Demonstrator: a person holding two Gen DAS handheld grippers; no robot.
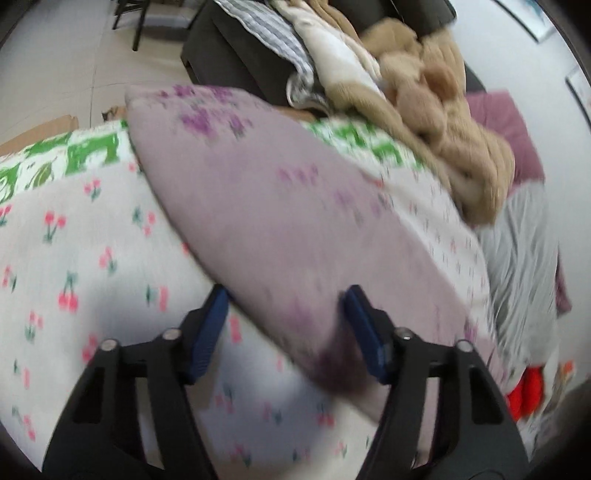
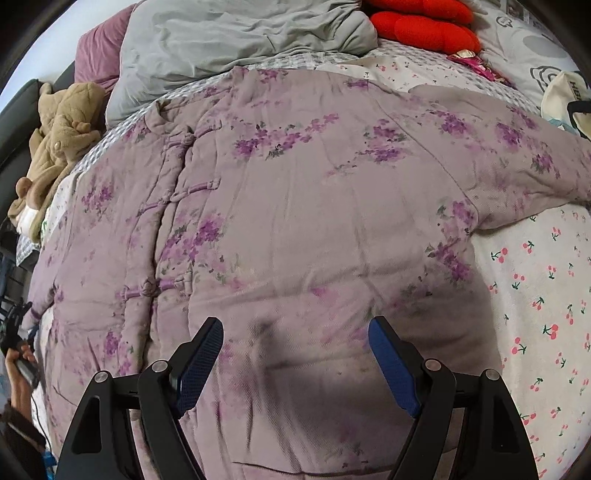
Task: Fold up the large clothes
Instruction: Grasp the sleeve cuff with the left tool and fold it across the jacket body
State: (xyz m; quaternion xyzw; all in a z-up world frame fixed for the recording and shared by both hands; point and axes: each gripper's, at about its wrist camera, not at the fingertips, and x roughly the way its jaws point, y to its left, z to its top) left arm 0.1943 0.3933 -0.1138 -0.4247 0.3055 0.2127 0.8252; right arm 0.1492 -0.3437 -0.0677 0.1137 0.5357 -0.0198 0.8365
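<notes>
A padded lilac jacket with purple flowers and knot buttons lies spread face up on a bed with a cherry-print sheet. One sleeve stretches to the right. My right gripper hovers open over the jacket's lower part, nothing between its pads. The left wrist view is blurred: the other sleeve runs diagonally, its dark cuff end lying between the fingers of my left gripper. The left pad stands clear of the cloth, with sheet showing in the gap. A hand holds that gripper at the far left edge.
A grey quilt and red cushions lie at the bed's head. Tan plush clothes pile up beside a dark sofa. A white bag sits at the right edge. Chair legs stand on the tiled floor.
</notes>
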